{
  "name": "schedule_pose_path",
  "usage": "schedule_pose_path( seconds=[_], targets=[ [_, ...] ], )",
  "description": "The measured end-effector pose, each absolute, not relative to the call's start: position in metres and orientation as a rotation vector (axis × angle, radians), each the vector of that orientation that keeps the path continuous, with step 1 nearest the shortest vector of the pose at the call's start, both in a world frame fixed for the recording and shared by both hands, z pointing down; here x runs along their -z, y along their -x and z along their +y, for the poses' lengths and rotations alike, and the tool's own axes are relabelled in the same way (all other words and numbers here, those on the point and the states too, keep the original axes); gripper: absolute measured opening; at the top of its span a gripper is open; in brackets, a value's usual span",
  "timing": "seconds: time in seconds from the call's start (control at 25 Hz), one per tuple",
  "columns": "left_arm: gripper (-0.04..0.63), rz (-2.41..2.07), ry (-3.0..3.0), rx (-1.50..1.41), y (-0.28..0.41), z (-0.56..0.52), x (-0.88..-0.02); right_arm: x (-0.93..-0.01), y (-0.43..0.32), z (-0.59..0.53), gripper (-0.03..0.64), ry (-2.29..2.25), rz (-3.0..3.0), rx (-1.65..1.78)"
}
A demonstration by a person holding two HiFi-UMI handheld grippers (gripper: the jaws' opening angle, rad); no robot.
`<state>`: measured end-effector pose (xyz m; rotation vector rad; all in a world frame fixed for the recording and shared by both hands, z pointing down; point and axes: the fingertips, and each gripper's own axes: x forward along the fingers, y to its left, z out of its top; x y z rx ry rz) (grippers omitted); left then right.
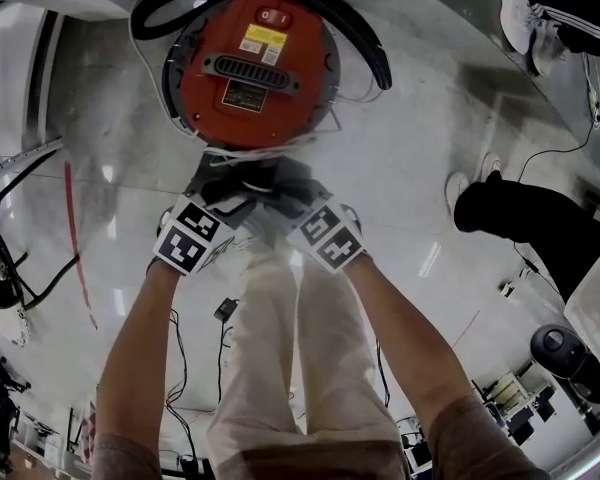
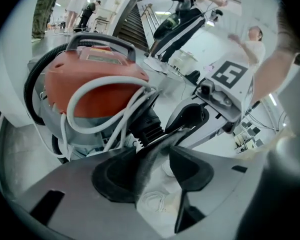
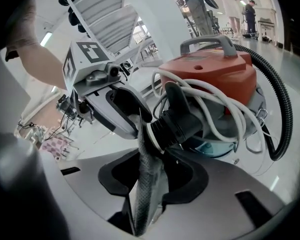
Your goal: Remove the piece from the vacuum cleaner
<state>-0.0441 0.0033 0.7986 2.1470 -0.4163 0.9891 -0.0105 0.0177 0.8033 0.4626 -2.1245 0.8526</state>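
Removal likely needs a firm hold, so in front of the vacuum cleaner point(image 1: 255, 68) the right gripper point(image 3: 150, 176) clamps the grey piece point(image 3: 146, 194) while the left gripper point(image 2: 155, 159) straddles it, not yet pinching

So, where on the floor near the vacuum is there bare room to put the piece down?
Bare floor lies left of the vacuum, up to the red strip. Another bare patch lies right of it, between the hose and a bystander's shoe. Crowded: the vacuum's front, where the left gripper and right gripper meet, and the cables lower down.
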Motion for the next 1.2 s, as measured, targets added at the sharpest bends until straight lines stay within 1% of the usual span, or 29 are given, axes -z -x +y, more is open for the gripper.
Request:
schedule_pose_path(
  seconds=[0.12, 0.24, 0.32, 0.76, 1.2],
  targets=[
    [0.181, -0.436, -2.123, -0.977, 0.044, 0.005, -0.798, -0.802, 0.008, 0.019, 0.105, -0.474, -2.117, -0.858],
    [0.138, -0.478, -2.097, -0.965, 0.046, 0.009, -0.799, -0.802, 0.004, 0.023, 0.089, -0.511, -2.105, -0.865],
    [0.127, -0.508, -2.091, -0.957, 0.048, 0.011, -0.799, -0.802, 0.004, 0.024, 0.086, -0.54, -2.099, -0.874],
    [0.106, -0.568, -2.04, -0.918, 0.055, 0.013, -0.798, -0.802, 0.008, 0.027, 0.072, -0.562, -2.092, -0.849],
    [0.104, -0.637, -1.955, -0.852, 0.058, 0.016, -0.795, -0.802, 0.008, 0.028, 0.069, -0.534, -2.106, -0.846]
  ],
)
